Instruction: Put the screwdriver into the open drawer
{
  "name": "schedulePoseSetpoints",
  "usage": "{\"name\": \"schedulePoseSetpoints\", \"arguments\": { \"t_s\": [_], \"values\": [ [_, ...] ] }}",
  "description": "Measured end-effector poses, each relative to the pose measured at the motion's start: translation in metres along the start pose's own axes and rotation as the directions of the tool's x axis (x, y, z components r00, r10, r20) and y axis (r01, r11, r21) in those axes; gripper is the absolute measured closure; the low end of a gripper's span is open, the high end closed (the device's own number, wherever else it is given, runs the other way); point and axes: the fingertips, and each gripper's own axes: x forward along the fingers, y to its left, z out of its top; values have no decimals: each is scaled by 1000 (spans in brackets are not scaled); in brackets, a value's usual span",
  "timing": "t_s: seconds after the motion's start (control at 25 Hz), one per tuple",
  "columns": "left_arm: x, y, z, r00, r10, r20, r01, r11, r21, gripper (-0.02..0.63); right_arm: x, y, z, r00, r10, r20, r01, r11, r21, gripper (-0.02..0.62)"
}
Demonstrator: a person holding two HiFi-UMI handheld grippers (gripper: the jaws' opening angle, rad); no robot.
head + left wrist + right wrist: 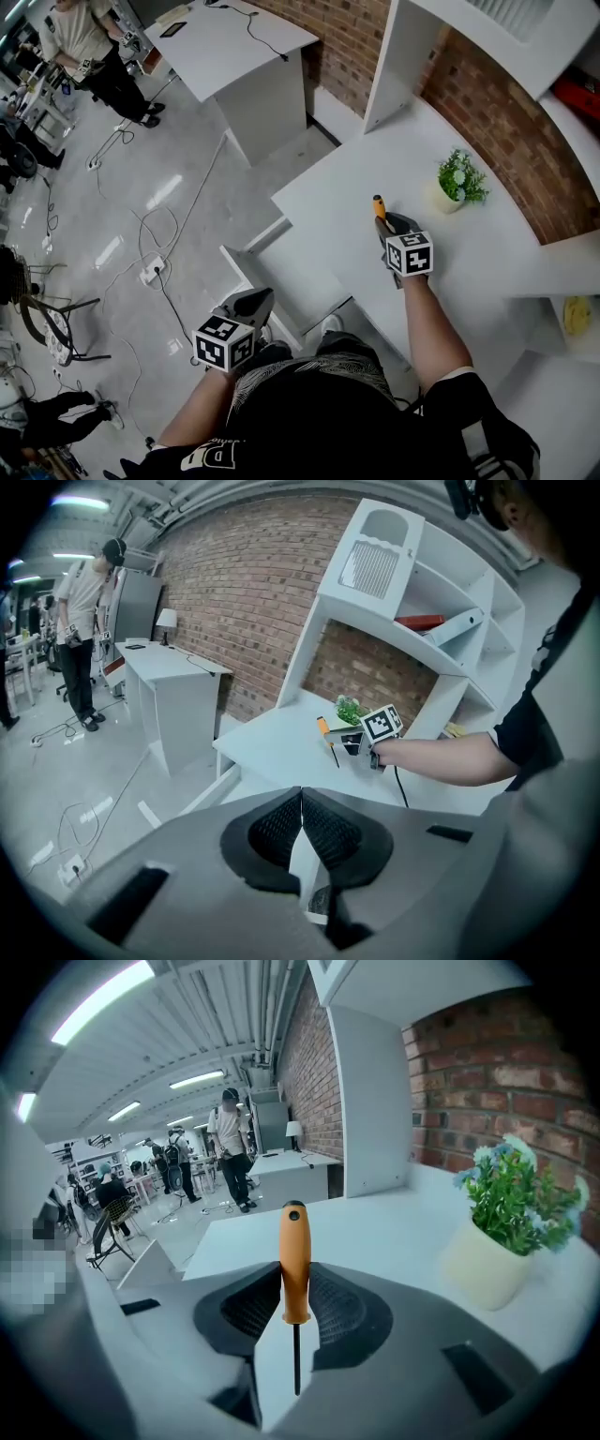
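The screwdriver (379,207) has an orange handle and a thin dark shaft. My right gripper (382,223) is shut on that handle, just above the white desk (328,192). In the right gripper view the screwdriver (294,1260) stands upright between the pads of the right gripper (294,1283), shaft pointing back toward the camera. The open drawer (302,274) juts out of the desk front, below and left of the right gripper. My left gripper (251,303) hangs shut and empty in front of the drawer. In the left gripper view its pads (281,829) touch.
A small potted plant (457,183) stands on the desk to the right of the screwdriver. White shelving against a brick wall (525,141) rises behind. A second white desk (239,47) stands farther off. Cables and a power strip (153,272) lie on the floor, with people at the far left.
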Motion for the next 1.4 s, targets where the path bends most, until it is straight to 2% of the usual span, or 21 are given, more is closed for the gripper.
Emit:
{"name": "schedulePoseSetpoints", "arguments": {
  "t_s": [0.48, 0.76, 1.16, 1.4],
  "values": [
    [-55, 30, 3, 995, -98, 24, 96, 991, 89, 588, -49, 79, 30, 993, -71, 98, 69, 997, 26, 497],
    [-77, 49, -1, 988, -151, 18, 148, 981, 123, 588, -73, 124, 32, 987, -104, 124, 98, 994, 49, 497],
    [-90, 58, -9, 969, -247, -18, 246, 952, 184, 588, -86, 185, -6, 987, -135, 91, 126, 987, 102, 497],
    [-98, 68, -21, 960, -274, -56, 280, 939, 199, 588, -78, 218, -27, 991, -126, 51, 119, 986, 113, 497]
  ]
}}
